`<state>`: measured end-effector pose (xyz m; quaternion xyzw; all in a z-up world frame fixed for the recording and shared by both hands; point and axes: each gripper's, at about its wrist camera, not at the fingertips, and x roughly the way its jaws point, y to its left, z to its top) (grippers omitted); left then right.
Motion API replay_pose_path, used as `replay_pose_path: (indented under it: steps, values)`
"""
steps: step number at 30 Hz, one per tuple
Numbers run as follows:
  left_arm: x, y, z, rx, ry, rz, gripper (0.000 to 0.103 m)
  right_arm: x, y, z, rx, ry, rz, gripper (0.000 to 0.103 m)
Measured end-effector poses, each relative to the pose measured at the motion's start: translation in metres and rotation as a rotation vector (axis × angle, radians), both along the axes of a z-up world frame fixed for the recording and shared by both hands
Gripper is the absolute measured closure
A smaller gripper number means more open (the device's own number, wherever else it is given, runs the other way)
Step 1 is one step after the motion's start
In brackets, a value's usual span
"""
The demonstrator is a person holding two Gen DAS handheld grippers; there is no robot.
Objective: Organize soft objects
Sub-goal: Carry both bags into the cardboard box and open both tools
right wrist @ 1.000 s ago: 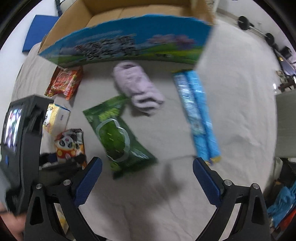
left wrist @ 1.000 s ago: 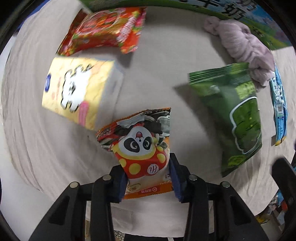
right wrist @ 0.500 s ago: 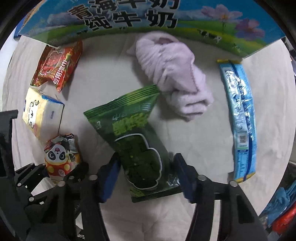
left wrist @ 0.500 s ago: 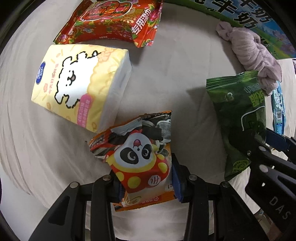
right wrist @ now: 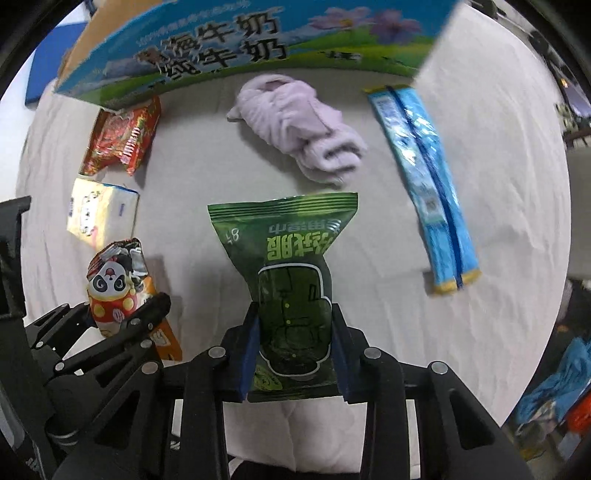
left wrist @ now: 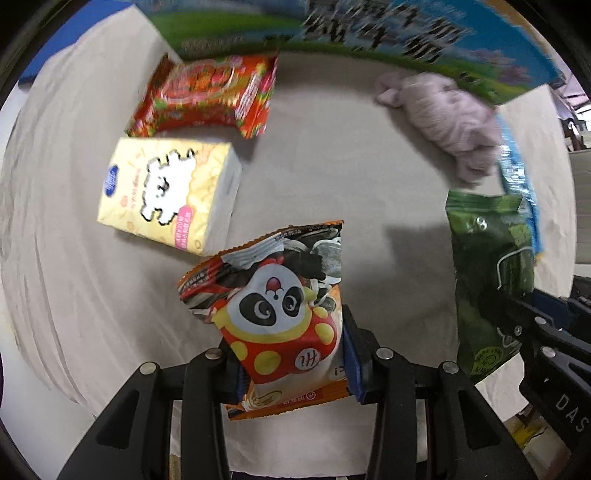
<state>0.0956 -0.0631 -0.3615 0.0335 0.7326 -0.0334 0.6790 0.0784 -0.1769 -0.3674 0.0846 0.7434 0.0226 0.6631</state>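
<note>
Panda snack bag (left wrist: pixel 280 317) pinched tight in my left tool (left wrist: pixel 293 363); green pouch (right wrist: pixel 291 288) clamped in my right tool (right wrist: pixel 293 360), purple towel (right wrist: pixel 299 125) lying just beyond it on the table (right wrist: pixel 498 184).

- Dim, even indoor light; soft shadows fall on the beige cloth (left wrist: pixel 314 155).
- Fisheye bending and black corners frame both views.
- Motion blur smears the milk carton (left wrist: pixel 369 33) lettering in the left view.

We saw glossy foil panda bag (left wrist: pixel 280 306) | glossy plastic green pouch (right wrist: pixel 291 280) | fuzzy lilac towel (right wrist: pixel 299 125) | matt wrinkled cloth worktop (right wrist: pixel 491 332)
</note>
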Motion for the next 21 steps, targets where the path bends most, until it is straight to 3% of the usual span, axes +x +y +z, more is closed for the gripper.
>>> replay_pose_path:
  steps: [8,13,17,21]
  values:
    - [0.000,-0.004,0.087,-0.088,-0.135,-0.035,0.066,-0.013,-0.043,0.084,0.105,-0.097,-0.104,0.067]
    - [0.040,-0.012,0.158,-0.171,-0.221,-0.049,0.066,0.009,-0.044,0.136,0.134,-0.205,-0.139,0.067]
    - [0.075,-0.012,0.190,-0.204,-0.280,-0.072,0.066,0.041,-0.049,0.170,0.136,-0.272,-0.147,0.067]
    - [0.125,-0.016,0.195,-0.222,-0.298,-0.090,0.066,0.082,-0.055,0.186,0.115,-0.312,-0.151,0.067]
